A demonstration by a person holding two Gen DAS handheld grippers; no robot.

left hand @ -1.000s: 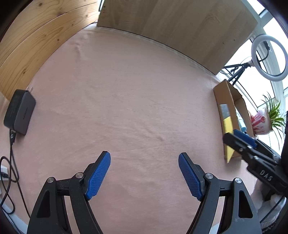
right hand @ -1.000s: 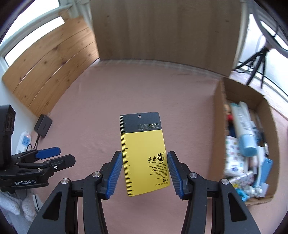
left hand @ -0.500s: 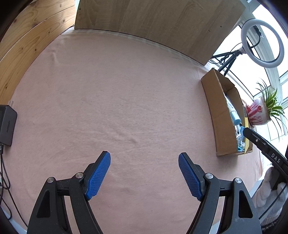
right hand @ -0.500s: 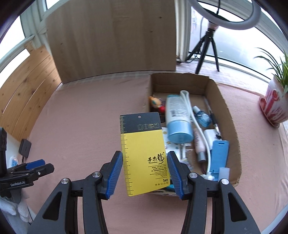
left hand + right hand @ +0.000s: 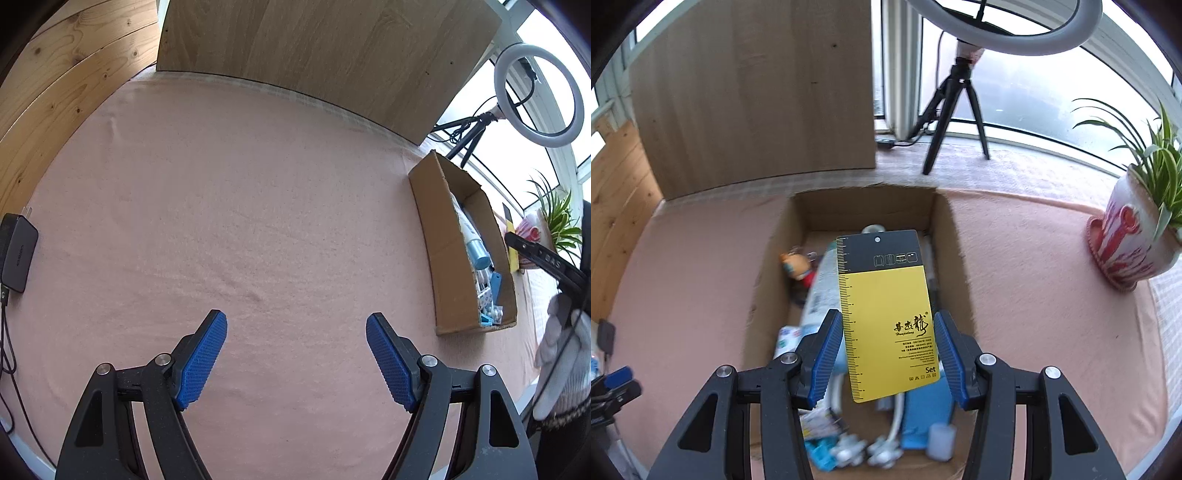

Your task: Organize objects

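Pink cloth (image 5: 236, 206) bare under my spread left gripper (image 5: 295, 354); right gripper (image 5: 888, 360), pinching the yellow card (image 5: 886, 314), should lower it flat into the cardboard box (image 5: 942, 236) before releasing

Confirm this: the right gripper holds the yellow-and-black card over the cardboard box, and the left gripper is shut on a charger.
Not quite. The left gripper is open and empty, as the left wrist view shows. The right gripper does hold the card over the cardboard box.

ring light on tripod (image 5: 960, 92), potted plant (image 5: 1134, 236), black power adapter (image 5: 16, 254), pink cloth (image 5: 240, 221)
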